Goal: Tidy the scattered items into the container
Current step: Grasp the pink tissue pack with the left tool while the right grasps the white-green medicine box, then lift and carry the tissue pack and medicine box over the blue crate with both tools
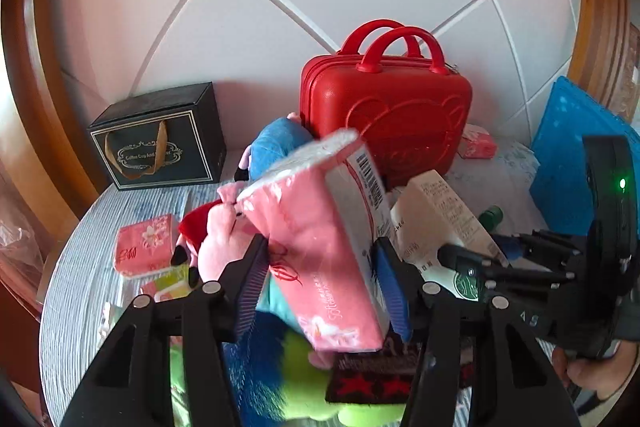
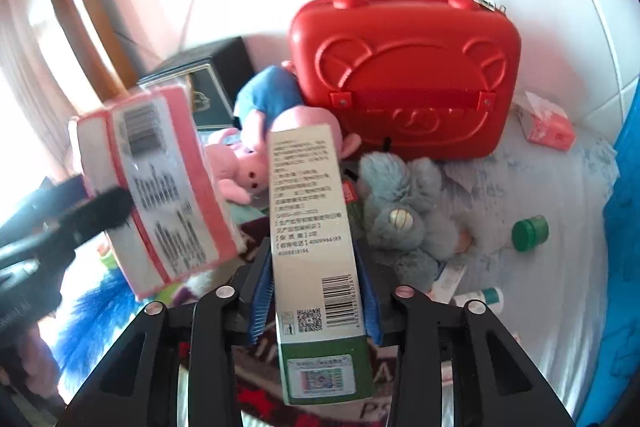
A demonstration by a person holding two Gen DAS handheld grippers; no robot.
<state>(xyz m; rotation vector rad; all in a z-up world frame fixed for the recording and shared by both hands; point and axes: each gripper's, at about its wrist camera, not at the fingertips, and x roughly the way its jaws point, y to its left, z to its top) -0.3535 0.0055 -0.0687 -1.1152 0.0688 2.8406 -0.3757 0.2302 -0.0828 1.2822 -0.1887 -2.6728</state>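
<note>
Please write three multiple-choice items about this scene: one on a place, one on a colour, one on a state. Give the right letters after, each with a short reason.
1. Where does the small green jar lie?
A. on the red case
B. on the bedding to the right of the grey plush
C. inside the black gift box

2. What colour is the case with two handles?
A. red
B. blue
C. black

3. What is the state of the left gripper?
A. open and empty
B. shut on the pink tissue pack
C. shut on the white carton

Answers:
1 B: the green jar lies on the bedding, right of the grey plush.
2 A: the case is red.
3 B: the left gripper has its jaws against the pink tissue pack; the right gripper holds the white carton.
</note>
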